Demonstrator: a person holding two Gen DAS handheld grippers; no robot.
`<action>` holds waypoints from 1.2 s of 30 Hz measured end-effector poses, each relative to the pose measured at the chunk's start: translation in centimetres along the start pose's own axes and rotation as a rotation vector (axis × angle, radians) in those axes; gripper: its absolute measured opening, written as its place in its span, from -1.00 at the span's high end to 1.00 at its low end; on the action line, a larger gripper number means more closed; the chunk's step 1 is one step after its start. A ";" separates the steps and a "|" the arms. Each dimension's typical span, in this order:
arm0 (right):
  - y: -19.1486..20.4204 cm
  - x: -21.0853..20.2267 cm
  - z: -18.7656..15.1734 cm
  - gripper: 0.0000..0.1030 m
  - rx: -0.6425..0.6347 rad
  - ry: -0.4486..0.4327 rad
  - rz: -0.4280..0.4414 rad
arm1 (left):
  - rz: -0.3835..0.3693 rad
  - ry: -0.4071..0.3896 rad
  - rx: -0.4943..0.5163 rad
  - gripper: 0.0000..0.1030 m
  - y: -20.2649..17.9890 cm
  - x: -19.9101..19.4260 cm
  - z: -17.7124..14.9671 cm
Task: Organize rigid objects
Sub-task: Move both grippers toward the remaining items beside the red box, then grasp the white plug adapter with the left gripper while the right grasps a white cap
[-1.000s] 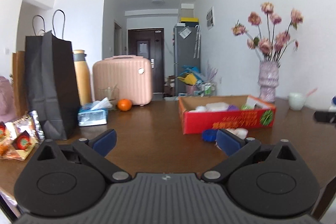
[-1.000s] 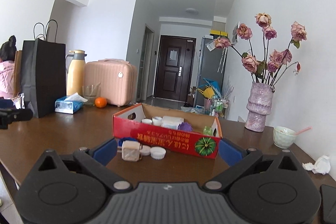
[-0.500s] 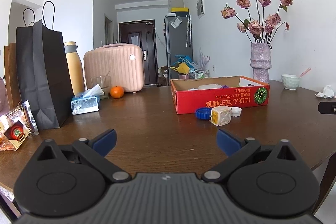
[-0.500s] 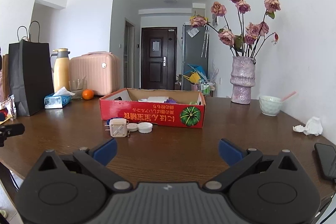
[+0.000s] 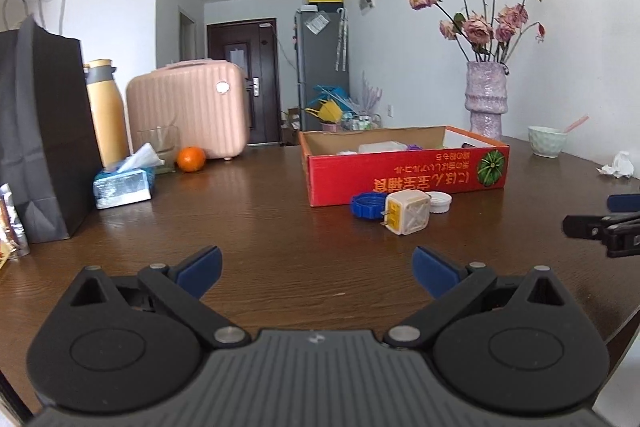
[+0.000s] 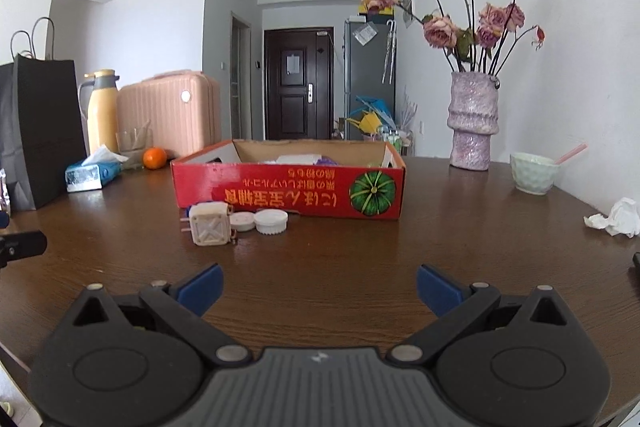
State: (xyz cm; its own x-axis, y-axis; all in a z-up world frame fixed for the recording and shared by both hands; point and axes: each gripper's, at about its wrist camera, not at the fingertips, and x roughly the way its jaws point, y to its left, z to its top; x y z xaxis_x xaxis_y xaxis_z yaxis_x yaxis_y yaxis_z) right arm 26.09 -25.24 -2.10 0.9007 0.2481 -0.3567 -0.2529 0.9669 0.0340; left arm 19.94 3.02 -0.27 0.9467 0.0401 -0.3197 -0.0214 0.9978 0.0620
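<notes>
Left wrist view, left to right: left gripper (image 5: 316, 269) spread wide, holding nothing; blue cap (image 5: 367, 205), cube-shaped plug (image 5: 406, 211) and white cap (image 5: 439, 203) lie just in front of the red box (image 5: 400, 175). Some items are already inside — three apparently remain. Right gripper (image 6: 319, 289) likewise gapes empty.

The right gripper (image 6: 319, 283) hangs over the brown table (image 6: 440, 239) with its jaws wide apart and empty. Ahead, a cube plug (image 6: 210, 224) and two white caps (image 6: 271, 221) lie just before the red box (image 6: 288, 191).
</notes>
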 end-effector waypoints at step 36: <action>1.4 22.6 7.4 0.23 -0.161 0.296 0.310 | -0.457 0.170 0.241 0.36 -4.1 18.5 4.4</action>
State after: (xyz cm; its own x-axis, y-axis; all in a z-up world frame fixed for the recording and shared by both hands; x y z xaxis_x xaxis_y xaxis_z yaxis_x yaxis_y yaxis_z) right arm 48.72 -17.81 -3.17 0.6398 0.4741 -0.6048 -0.5675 0.8222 0.0441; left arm 38.92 -0.56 -2.29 0.7762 -0.3676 -0.5122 0.4740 0.8760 0.0895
